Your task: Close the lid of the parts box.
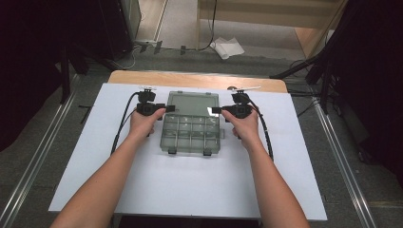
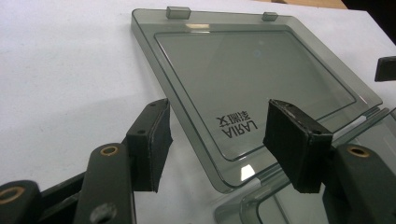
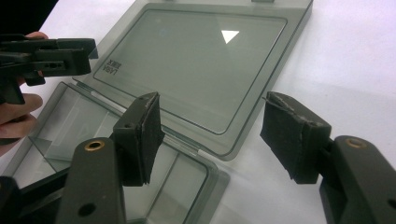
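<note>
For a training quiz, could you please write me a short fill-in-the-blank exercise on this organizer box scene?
1. The lid of the clear compartment box lies ____.
2. The box rests on a ____ table.
3. The left gripper and right gripper reach the lid from ____ sides.
4. Lettering on the lid reads ____.

Missing words: open; white; opposite; LARIA

White table (image 1: 190, 190), crumpled paper (image 1: 228, 46)

left gripper (image 2: 217, 144) open, straddling lid (image 2: 252, 79) corner

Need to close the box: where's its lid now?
High view: the lid lies open flat on the table's far side, hinged behind the box, between both claws.
</note>
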A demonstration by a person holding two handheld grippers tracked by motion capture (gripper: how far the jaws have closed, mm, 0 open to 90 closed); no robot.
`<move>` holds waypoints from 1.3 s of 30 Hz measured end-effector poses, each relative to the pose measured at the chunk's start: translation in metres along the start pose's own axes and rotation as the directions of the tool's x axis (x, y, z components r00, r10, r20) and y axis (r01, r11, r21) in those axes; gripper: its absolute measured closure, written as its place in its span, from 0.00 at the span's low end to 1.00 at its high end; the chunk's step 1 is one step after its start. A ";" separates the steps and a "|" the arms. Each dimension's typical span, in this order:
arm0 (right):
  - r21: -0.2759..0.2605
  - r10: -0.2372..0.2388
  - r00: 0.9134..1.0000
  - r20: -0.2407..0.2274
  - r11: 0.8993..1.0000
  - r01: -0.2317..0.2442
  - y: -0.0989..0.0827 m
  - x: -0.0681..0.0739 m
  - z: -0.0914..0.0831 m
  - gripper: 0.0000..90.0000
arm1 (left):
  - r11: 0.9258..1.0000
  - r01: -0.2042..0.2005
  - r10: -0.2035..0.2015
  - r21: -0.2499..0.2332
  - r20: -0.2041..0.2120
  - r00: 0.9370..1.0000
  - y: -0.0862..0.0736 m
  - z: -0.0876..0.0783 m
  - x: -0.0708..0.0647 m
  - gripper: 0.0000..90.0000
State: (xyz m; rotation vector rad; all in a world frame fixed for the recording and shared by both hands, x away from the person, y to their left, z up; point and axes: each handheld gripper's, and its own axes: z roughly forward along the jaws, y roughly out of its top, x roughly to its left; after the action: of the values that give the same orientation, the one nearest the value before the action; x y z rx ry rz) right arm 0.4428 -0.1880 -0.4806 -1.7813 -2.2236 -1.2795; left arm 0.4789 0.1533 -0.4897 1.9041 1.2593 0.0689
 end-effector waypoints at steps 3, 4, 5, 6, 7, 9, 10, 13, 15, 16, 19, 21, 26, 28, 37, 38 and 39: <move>0.004 0.003 1.000 0.002 1.000 -0.003 0.001 -0.001 0.003 0.44 | 1.000 0.003 -0.003 0.005 0.004 1.000 -0.001 0.002 0.000 0.44; 0.006 0.010 1.000 0.003 1.000 -0.010 0.001 -0.001 0.004 0.44 | 1.000 0.001 -0.001 0.006 0.003 1.000 -0.001 0.003 0.000 0.44; 0.003 0.015 1.000 0.008 1.000 -0.015 0.001 -0.002 0.005 0.45 | 1.000 0.003 -0.003 0.009 0.003 1.000 -0.001 0.004 0.000 0.44; 0.001 0.020 1.000 0.002 1.000 -0.020 0.001 -0.003 0.006 0.45 | 1.000 0.003 -0.003 0.011 0.008 1.000 -0.002 0.005 0.000 0.44; 0.005 0.025 1.000 -0.003 1.000 -0.025 0.002 -0.004 0.007 0.46 | 1.000 0.005 -0.005 0.010 0.010 1.000 -0.002 0.006 0.000 0.44; 0.013 0.037 0.999 -0.002 0.999 -0.037 0.002 -0.006 0.009 0.48 | 1.000 0.004 -0.004 0.013 0.012 1.000 -0.002 0.007 0.000 0.44; 0.016 0.045 0.999 -0.001 0.999 -0.045 0.001 -0.007 0.011 0.48 | 1.000 0.004 -0.004 0.013 0.013 1.000 -0.003 0.008 0.000 0.44; 0.024 0.063 0.998 -0.011 0.998 -0.063 0.000 -0.011 0.017 0.50 | 1.000 0.016 -0.016 0.011 0.005 1.000 -0.003 0.011 -0.001 0.44; 0.038 0.082 0.996 -0.024 0.996 -0.081 -0.001 -0.013 0.020 0.51 | 1.000 0.018 -0.018 0.018 0.002 1.000 -0.004 0.012 0.000 0.44; 0.035 0.079 0.997 -0.021 0.996 -0.078 -0.001 -0.014 0.022 0.52 | 1.000 0.024 -0.024 0.017 0.001 1.000 -0.004 0.012 0.000 0.44; 0.045 0.104 0.994 -0.030 0.994 -0.102 -0.002 -0.017 0.025 0.52 | 0.999 0.027 -0.028 0.020 0.007 1.000 -0.004 0.012 0.001 0.44; 0.047 0.119 0.991 -0.056 0.992 -0.116 -0.003 -0.021 0.029 0.53 | 0.999 0.044 -0.044 0.013 0.003 0.999 -0.003 0.013 0.003 0.48; 0.047 0.119 0.991 -0.061 0.992 -0.116 -0.003 -0.023 0.030 0.60 | 0.997 0.073 -0.073 0.007 0.011 0.997 -0.003 0.013 0.005 0.52; 0.046 0.123 0.990 -0.063 0.992 -0.120 -0.003 -0.023 0.029 0.63 | 0.997 0.081 -0.081 0.008 0.016 0.997 -0.003 0.012 0.005 0.53; -0.035 0.047 0.998 -0.051 0.998 -0.049 -0.001 -0.023 0.013 0.84 | 0.996 0.069 -0.068 -0.052 0.034 0.997 0.002 0.000 0.004 0.72; -0.040 0.042 0.998 -0.049 0.998 -0.044 -0.001 -0.022 0.011 0.86 | 0.996 0.069 -0.067 -0.054 0.039 0.997 0.003 -0.003 0.004 0.74; -0.044 0.042 0.998 -0.044 0.998 -0.044 -0.001 -0.021 0.009 0.90 | 0.996 0.066 -0.063 -0.059 0.041 0.997 0.003 -0.005 0.004 0.77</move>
State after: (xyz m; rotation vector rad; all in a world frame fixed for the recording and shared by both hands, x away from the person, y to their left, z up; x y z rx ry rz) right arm 0.4536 -0.1992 -0.4972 -1.7881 -2.1392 -1.3567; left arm 0.4813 0.1591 -0.4858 1.8040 1.2778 0.0355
